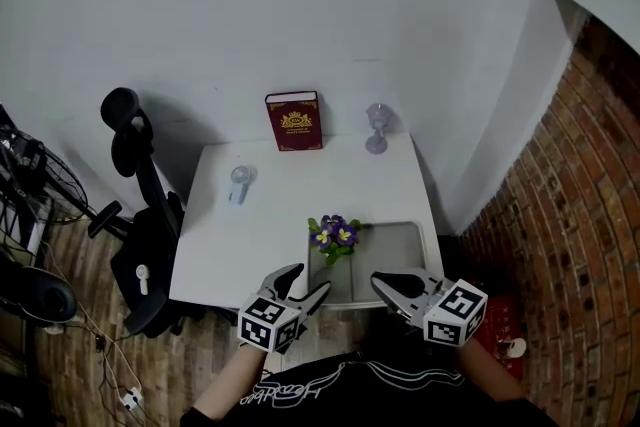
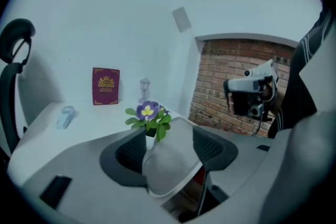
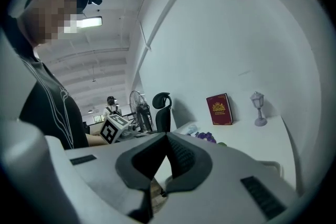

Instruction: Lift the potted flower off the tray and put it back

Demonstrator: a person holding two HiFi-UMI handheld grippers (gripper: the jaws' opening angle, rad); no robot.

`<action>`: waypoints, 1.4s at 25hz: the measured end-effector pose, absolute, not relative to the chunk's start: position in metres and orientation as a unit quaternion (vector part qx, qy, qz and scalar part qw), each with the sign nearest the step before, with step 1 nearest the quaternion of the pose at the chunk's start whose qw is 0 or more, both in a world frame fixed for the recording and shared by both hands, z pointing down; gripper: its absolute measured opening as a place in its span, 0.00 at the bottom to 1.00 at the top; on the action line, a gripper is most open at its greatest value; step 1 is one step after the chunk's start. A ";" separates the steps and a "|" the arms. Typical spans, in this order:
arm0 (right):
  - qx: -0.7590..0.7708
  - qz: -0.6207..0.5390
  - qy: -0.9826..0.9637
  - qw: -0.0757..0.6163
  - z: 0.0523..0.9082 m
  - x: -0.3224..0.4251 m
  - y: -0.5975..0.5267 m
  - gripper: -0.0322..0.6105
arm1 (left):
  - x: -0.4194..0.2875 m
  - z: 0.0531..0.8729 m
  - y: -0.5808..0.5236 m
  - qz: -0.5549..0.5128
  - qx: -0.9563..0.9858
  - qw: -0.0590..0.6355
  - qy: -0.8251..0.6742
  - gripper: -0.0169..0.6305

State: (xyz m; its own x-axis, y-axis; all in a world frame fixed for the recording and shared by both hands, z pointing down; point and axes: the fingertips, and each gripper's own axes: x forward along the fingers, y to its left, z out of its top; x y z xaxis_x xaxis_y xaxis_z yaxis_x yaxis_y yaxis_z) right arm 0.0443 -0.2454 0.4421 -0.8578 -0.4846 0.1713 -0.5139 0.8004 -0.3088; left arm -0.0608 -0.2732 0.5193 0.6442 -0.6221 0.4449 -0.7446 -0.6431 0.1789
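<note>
**Flower in the tray's far left corner, both our grippers off the near edge**

The potted flower (image 1: 333,237) stands in the far left corner of the grey tray (image 1: 400,245), close to its left rim. The tray sits at the near right corner of the white table (image 1: 250,235), its near rim running along the table's edge.

We hold our left gripper (image 1: 305,283) just off that near edge with its jaws spread wide and nothing pressed between them; the flower shows beyond the gap. Our right gripper (image 1: 392,287) hovers near the tray's near rim, its jaw tips together and empty.

Bare tabletop lies left of the tray and behind the flower. A red book (image 1: 294,121) and a small purple lamp (image 1: 376,128) stand at the far edge against the wall. An office chair (image 1: 140,245) crowds the left edge.
</note>
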 end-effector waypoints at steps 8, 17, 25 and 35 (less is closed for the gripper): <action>0.256 0.185 -0.948 0.033 0.446 0.025 -0.195 0.05 | -0.053 0.445 -0.202 0.061 0.928 0.173 -0.325 0.13; 0.261 0.127 -0.957 0.012 0.405 0.020 -0.151 0.05 | -0.060 0.391 -0.154 -0.012 0.943 0.149 -0.298 0.09; 0.274 0.119 -0.954 0.006 0.396 0.017 -0.123 0.05 | -0.067 0.392 -0.131 -0.004 0.940 0.136 -0.311 0.09; 0.273 0.093 -0.957 0.013 0.384 0.007 -0.093 0.05 | -0.079 0.379 -0.104 -0.009 0.941 0.126 -0.314 0.09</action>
State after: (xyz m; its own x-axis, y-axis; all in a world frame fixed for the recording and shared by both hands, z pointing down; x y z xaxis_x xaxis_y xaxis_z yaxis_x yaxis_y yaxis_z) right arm 0.0073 -0.0925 0.3843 -0.8507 -0.5203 0.0752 -0.5250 0.8335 -0.1721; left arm -0.0789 -0.1035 0.3790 0.8026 -0.5933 0.0619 -0.5887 -0.7710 0.2429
